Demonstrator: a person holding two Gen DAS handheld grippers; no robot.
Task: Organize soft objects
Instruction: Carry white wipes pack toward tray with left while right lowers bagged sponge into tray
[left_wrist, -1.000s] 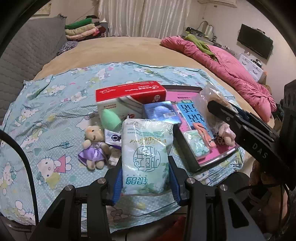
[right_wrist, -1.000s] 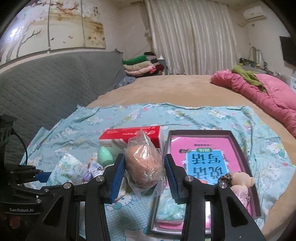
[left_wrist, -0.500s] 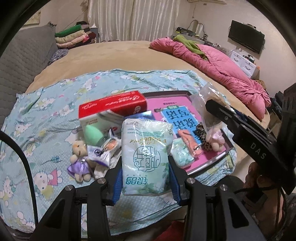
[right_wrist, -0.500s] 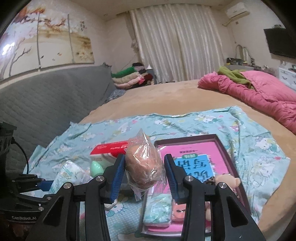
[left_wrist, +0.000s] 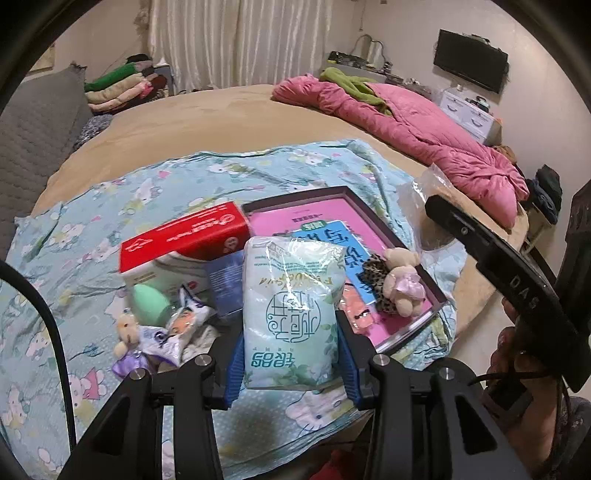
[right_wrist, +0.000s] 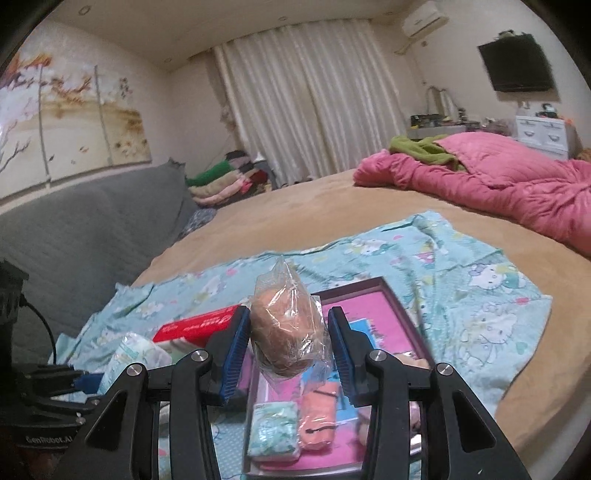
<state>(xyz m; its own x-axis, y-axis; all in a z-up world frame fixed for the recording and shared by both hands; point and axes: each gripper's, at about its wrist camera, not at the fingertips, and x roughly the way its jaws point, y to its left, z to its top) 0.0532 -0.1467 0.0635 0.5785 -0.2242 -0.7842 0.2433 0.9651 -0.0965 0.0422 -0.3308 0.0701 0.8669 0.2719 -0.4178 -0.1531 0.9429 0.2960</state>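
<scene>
In the left wrist view, the left gripper (left_wrist: 290, 363) sits at the bottom centre of the frame, and its blue pads press on both sides of a pale green tissue pack (left_wrist: 291, 314), which it holds above the blue cartoon sheet (left_wrist: 74, 258). Behind the pack, in the middle of the frame, a dark tray (left_wrist: 437, 295) with a pink bottom lies on the sheet; a small plush bear (left_wrist: 400, 280) rests inside it, at its right part. Left of the tray stands a red and white tissue box (left_wrist: 184, 240). A mint green sponge (left_wrist: 149, 304) and a little bear in a purple dress (left_wrist: 127, 341) lie in front of the box, at lower left.

In the right wrist view, the right gripper (right_wrist: 290, 352) is at the bottom centre and clamps a brown soft item in a clear plastic bag (right_wrist: 288, 328) between its pads, lifted over the tray (right_wrist: 406, 321). Below the bag, in the near end of the tray, lie a small green tissue packet (right_wrist: 273, 430) and an orange soft item (right_wrist: 319, 419) side by side. A pink quilt (right_wrist: 498, 192) lies at the upper right on the bed.
</scene>
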